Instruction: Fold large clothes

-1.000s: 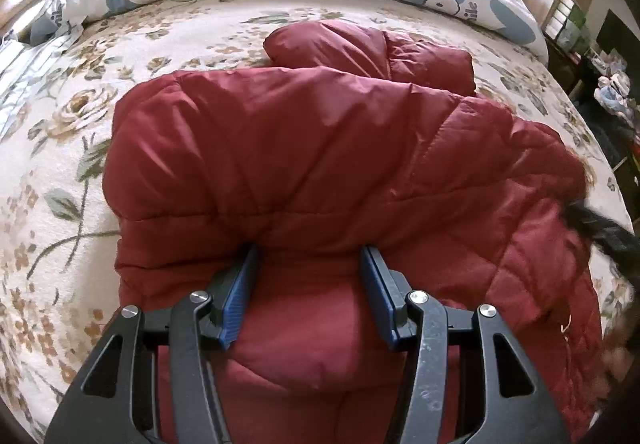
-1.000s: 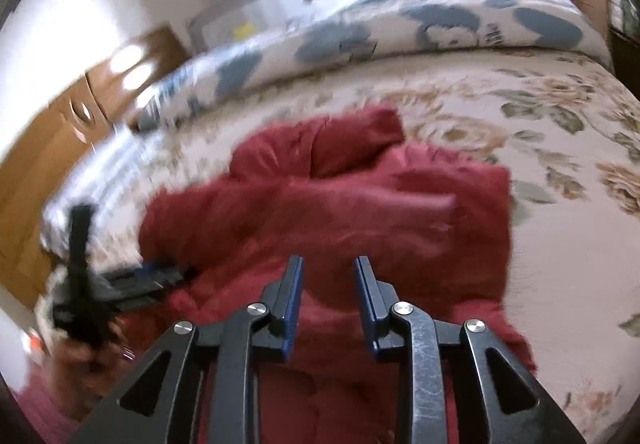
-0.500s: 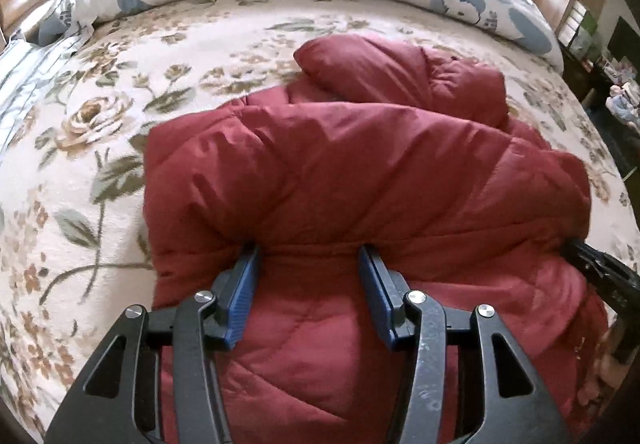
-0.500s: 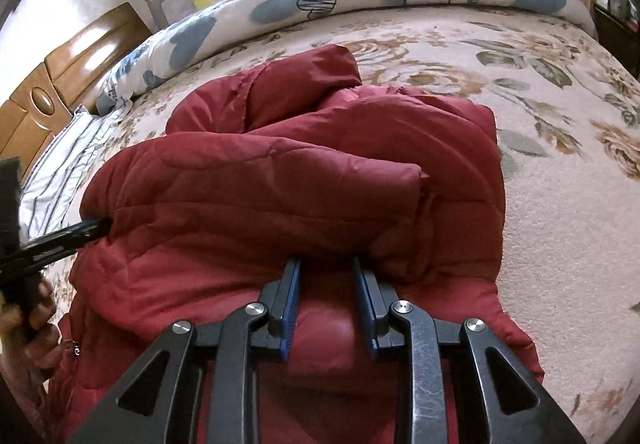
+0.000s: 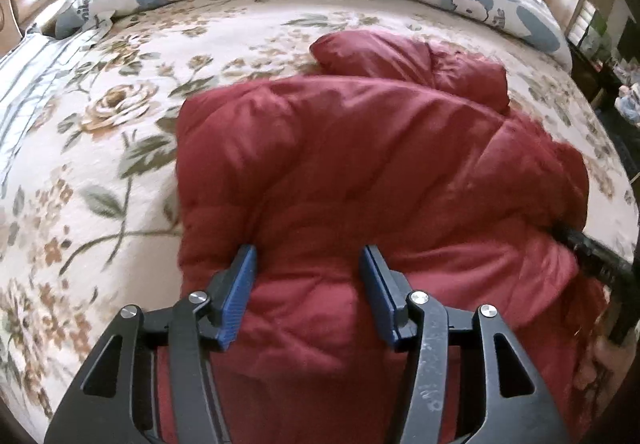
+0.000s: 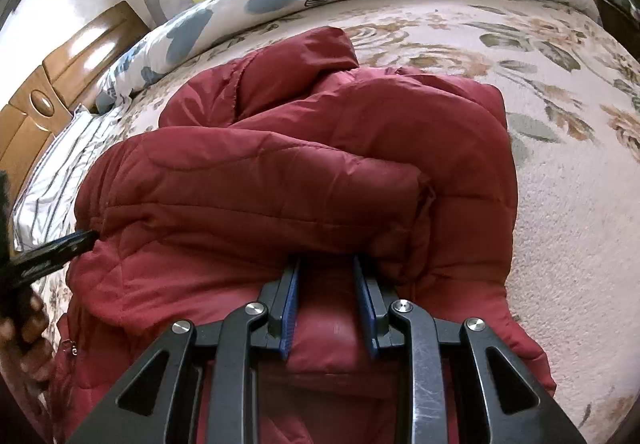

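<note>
Here, puffy quilted maroon jacket point(image 5: 360, 164) on floral bedspread point(image 5: 100, 164), left claw point(image 5: 308, 280) and right claw point(image 6: 326, 284) each pinching a padded fold.

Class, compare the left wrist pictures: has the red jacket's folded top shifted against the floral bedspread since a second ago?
Yes. The red jacket now sits further right in view, uncovering more floral bedspread on its left, including the rose.

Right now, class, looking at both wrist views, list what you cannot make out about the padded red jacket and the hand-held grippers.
- Left wrist view: the padded red jacket's near hem is cut off by the bottom edge, behind the left hand-held gripper.
- Right wrist view: the right hand-held gripper's fingertips are buried under a jacket fold.
- Both views: whatever lies under the jacket on the floral bedspread is covered.
</note>
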Demonstrator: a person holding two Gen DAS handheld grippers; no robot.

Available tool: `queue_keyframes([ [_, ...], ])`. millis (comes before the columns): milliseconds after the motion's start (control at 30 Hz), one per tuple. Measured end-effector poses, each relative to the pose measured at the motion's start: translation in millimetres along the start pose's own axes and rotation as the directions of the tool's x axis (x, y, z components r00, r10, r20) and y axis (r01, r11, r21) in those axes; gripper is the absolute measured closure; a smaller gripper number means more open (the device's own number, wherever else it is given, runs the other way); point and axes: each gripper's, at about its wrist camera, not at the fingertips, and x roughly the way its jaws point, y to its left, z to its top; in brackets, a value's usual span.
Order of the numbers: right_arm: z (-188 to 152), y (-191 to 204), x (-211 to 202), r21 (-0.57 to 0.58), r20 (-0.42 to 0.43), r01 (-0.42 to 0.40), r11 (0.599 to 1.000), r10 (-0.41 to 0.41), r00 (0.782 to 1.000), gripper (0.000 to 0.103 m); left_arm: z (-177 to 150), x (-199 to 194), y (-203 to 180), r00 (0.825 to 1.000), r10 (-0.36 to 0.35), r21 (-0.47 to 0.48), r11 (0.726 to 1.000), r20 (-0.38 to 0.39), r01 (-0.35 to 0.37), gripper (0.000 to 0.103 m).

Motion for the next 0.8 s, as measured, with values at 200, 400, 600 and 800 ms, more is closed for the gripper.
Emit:
queue_keyframes([
  [200,1.9,1.8,-4.8,0.013,-0.008,0.005,1.000,-0.005,1.000,0.075,-1.7,12.2,1.3,0.999,0.018,-0.007,1.000,-0.033,-0.018,0.048],
  [400,-4.1,13.9,-49.9,-0.016,0.009,-0.027,1.000,0.027,1.000,0.035,-8.7,-8.6,5.2,0.999,0.020,-0.018,1.000,-0.037,-0.021,0.044],
  [600,-32.7,15.4,-88.4,-0.047,0.005,-0.043,0.998,0.043,0.999,0.035,-36.3,-44.0,14.8,0.999,0.037,-0.057,0.998,-0.018,-0.038,0.036],
  [800,-68.7,9.4,-119.5,-0.057,-0.011,-0.042,0.997,0.042,0.999,0.035,-80.6,-72.2,28.4,0.999,0.026,-0.101,0.994,-0.019,-0.028,0.027],
])
